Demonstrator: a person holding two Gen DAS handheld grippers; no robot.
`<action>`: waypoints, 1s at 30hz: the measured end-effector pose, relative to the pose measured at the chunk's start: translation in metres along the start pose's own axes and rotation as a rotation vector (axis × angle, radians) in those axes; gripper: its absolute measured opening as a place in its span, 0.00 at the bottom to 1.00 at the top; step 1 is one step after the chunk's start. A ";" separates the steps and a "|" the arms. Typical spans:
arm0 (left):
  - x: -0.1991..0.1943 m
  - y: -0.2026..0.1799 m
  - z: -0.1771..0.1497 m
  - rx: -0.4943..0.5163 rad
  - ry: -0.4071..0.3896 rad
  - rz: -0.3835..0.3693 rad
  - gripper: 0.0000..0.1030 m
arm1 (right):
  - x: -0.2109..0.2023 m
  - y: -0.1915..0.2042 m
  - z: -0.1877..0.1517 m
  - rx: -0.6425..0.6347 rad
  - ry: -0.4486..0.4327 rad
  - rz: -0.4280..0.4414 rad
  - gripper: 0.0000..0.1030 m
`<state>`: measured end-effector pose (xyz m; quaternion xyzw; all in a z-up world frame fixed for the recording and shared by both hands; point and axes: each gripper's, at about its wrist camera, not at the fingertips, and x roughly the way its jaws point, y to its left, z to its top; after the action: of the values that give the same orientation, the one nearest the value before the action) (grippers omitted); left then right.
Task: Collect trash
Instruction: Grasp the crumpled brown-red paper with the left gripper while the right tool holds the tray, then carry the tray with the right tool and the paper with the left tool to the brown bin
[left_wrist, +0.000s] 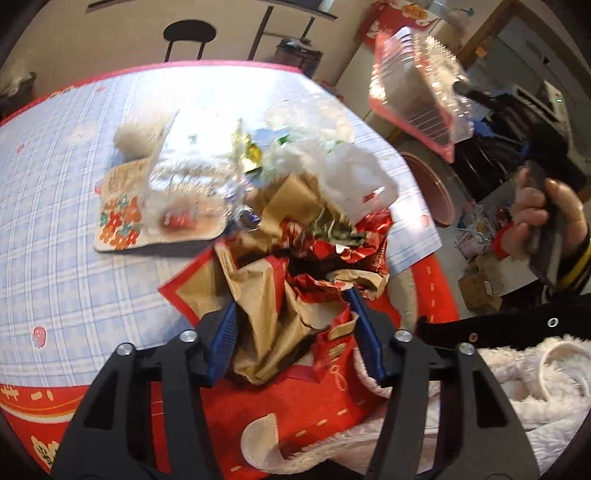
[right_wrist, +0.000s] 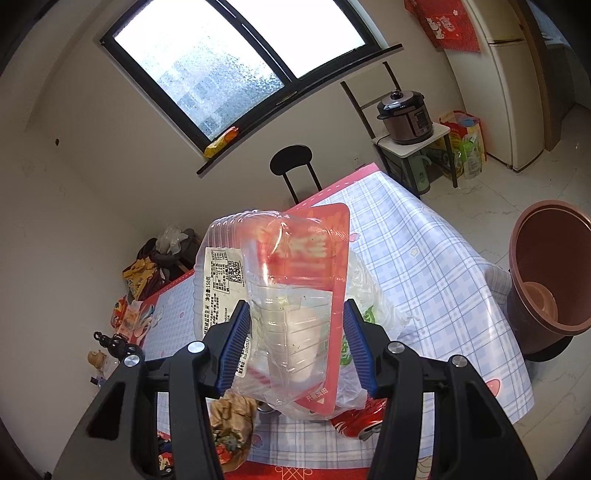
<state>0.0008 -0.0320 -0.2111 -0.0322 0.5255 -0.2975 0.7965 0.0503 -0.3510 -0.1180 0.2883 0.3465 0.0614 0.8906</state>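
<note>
A crumpled brown-and-red paper wrapper (left_wrist: 280, 314) is pinched in the left tongs (left_wrist: 291, 332) above the checked surface (left_wrist: 66, 206); a clear plastic clamshell tray (right_wrist: 280, 295) is clamped by the right tongs (right_wrist: 295, 343) — both raised, presumably for the brown bin (right_wrist: 550, 273) (standing beside).

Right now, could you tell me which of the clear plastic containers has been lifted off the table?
The clear clamshell with the red label, gripped by the right gripper; the other clear container lies in the table's trash pile.

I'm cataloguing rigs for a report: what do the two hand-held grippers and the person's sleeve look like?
Both the left hand-held gripper and the right hand-held gripper have black angular linkage arms with silver round bolts and ribbed blue pads. The sleeve on the right arm is black with yellow cuff stripes.
</note>
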 end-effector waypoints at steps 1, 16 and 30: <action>0.000 -0.004 -0.001 0.007 0.000 -0.004 0.53 | -0.001 -0.001 0.001 0.002 -0.001 0.001 0.50; -0.041 -0.050 0.064 0.049 -0.222 -0.012 0.53 | -0.045 -0.076 0.022 0.079 -0.107 -0.111 0.50; 0.001 -0.122 0.139 0.072 -0.290 -0.055 0.53 | -0.065 -0.248 0.064 0.073 -0.083 -0.559 0.50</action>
<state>0.0661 -0.1694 -0.1053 -0.0607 0.3930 -0.3300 0.8562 0.0209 -0.6062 -0.1795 0.2155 0.3778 -0.2108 0.8754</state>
